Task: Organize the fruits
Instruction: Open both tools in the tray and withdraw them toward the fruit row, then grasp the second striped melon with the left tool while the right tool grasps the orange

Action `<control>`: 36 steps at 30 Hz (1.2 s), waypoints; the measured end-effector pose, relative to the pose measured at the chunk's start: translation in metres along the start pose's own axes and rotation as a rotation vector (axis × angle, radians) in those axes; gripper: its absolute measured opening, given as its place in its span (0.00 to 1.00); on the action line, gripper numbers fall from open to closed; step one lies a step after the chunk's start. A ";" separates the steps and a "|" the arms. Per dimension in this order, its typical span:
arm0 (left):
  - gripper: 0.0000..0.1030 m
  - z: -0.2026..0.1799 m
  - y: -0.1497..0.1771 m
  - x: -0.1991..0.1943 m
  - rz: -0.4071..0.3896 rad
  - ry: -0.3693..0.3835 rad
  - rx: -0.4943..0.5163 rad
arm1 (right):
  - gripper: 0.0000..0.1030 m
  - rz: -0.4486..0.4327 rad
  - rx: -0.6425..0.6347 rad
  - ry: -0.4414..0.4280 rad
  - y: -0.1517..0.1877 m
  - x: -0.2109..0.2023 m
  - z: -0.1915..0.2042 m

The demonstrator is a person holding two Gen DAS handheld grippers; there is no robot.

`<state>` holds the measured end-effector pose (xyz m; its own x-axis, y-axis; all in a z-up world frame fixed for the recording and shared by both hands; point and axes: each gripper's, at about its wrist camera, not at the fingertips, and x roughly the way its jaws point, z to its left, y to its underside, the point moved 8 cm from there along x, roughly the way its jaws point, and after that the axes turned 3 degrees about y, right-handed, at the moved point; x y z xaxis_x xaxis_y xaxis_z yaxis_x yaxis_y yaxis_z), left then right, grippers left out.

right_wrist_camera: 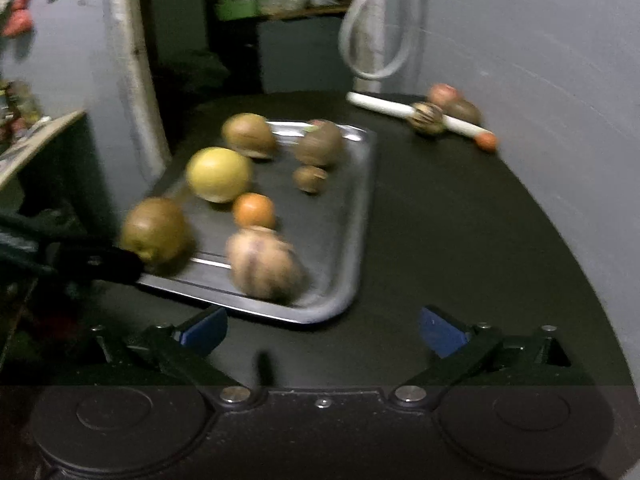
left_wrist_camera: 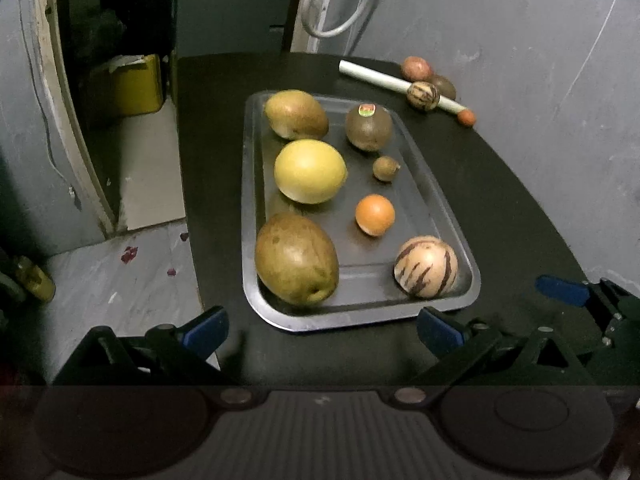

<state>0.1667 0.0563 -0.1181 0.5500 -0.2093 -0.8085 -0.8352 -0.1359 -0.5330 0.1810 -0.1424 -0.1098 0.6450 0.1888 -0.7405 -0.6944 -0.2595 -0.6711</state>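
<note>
A dark metal tray (left_wrist_camera: 416, 184) lies on the black table and holds several fruits. A brown-green fruit (left_wrist_camera: 296, 258), a yellow round one (left_wrist_camera: 310, 171) and another brownish one (left_wrist_camera: 296, 115) line its left side. On its right side sit a stickered brown fruit (left_wrist_camera: 368, 127), a small brown one (left_wrist_camera: 386, 168), an orange (left_wrist_camera: 375, 215) and a striped melon (left_wrist_camera: 426, 267). My left gripper (left_wrist_camera: 322, 330) stands open at the tray's near edge, holding nothing. My right gripper (right_wrist_camera: 322, 330) is open and empty over the table, right of the tray (right_wrist_camera: 360, 200); the right wrist view is blurred.
At the table's far right corner lie a white tube (left_wrist_camera: 376, 76), a second striped fruit (left_wrist_camera: 423, 96), a reddish fruit (left_wrist_camera: 416, 68), a brown one (left_wrist_camera: 444, 86) and a tiny orange one (left_wrist_camera: 466, 118). A grey wall closes the right. The floor drops off left of the table.
</note>
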 end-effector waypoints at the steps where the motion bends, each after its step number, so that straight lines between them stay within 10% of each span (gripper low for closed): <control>1: 0.99 -0.001 0.000 0.001 0.005 -0.001 0.006 | 0.99 0.011 0.023 0.029 0.002 0.002 -0.009; 14: 0.99 -0.045 -0.027 0.024 0.061 0.030 0.114 | 0.99 0.039 0.139 0.195 -0.007 0.012 -0.078; 36: 0.99 -0.101 -0.204 0.113 -0.053 0.063 0.101 | 0.99 -0.124 0.266 0.261 -0.138 0.137 -0.152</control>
<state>0.3991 -0.0375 -0.0759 0.5897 -0.2649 -0.7629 -0.7986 -0.0505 -0.5998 0.4137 -0.2244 -0.1127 0.7648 -0.0526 -0.6421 -0.6425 0.0112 -0.7662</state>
